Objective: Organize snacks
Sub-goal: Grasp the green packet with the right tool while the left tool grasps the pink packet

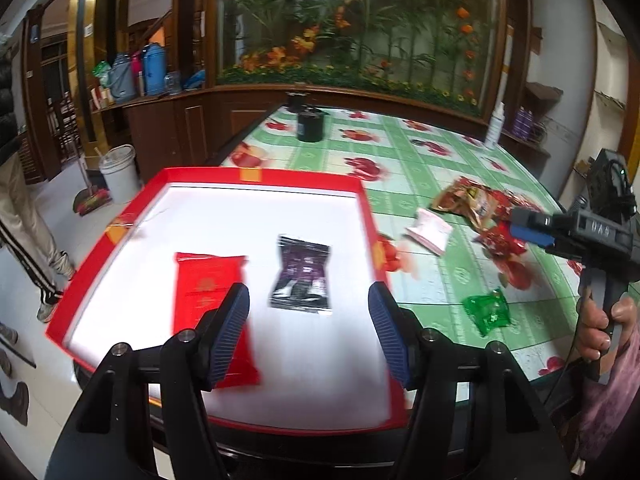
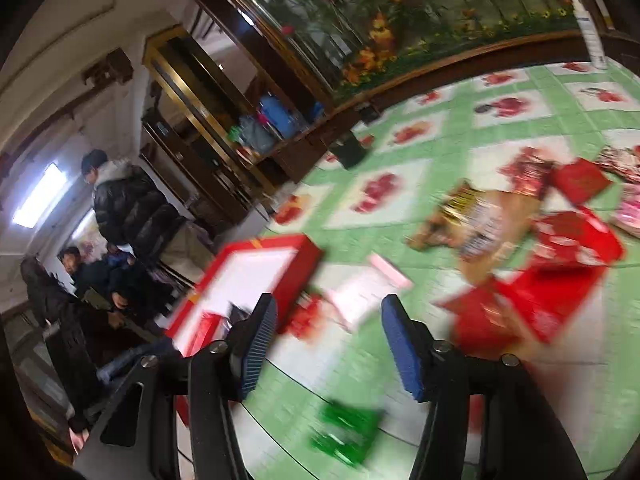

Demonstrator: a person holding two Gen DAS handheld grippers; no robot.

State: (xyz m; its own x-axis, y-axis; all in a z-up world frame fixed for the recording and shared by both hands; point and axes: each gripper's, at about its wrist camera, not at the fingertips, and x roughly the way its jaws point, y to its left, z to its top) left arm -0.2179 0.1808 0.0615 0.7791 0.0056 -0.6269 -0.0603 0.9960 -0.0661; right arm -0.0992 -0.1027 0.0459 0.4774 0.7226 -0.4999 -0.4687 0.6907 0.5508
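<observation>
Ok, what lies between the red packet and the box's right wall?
A dark purple packet, flat on the white floor of the red box, right of the red packet; left wrist view shows it.

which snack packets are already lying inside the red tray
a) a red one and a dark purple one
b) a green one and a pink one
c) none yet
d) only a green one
a: on the white floor of the red tray lie a red packet and a dark purple packet; the green packet lies outside on the tablecloth.
</observation>
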